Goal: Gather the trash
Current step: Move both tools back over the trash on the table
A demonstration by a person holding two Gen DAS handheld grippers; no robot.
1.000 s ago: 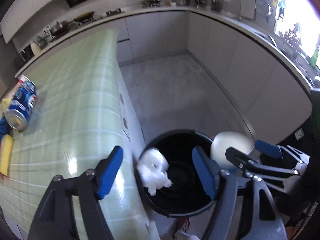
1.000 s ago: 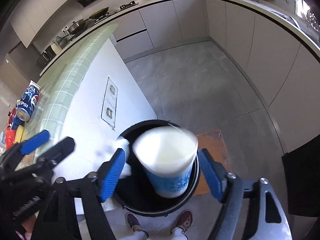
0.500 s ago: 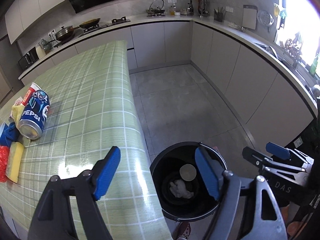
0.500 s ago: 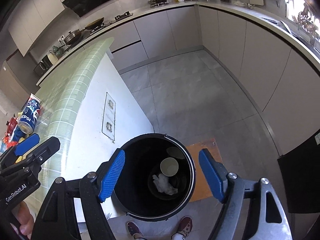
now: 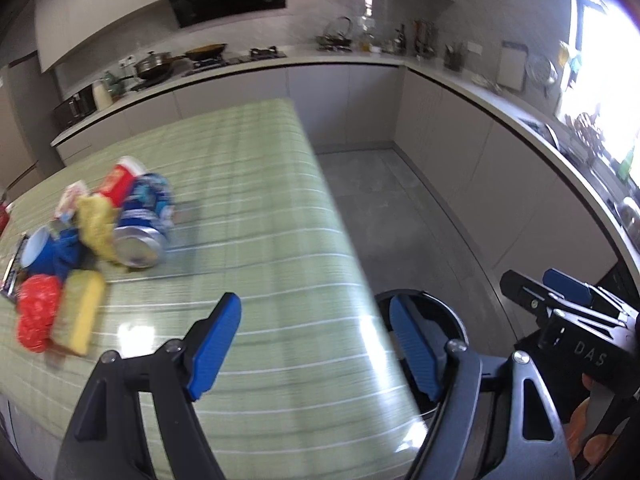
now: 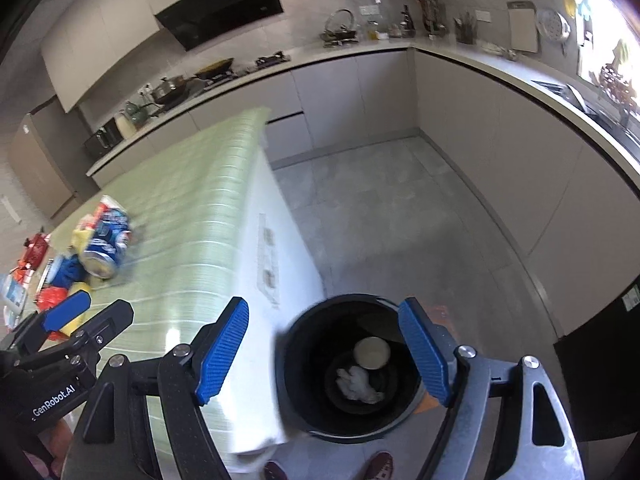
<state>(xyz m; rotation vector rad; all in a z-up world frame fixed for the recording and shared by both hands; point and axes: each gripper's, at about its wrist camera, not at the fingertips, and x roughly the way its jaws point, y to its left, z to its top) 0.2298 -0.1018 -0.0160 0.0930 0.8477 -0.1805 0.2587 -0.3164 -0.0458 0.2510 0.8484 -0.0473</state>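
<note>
Both tongs empty over the table edge and bin

Left gripper jaws apart, nothing between; right gripper jaws opening, empty, above the black bin on the floor at the table's near right corner. In the bin: crumpled white tissue and a paper cup. On the green checked table, far left, a blurred trash heap: blue can, yellow sponge, red wrapper. Heap's left side cut off.
</note>
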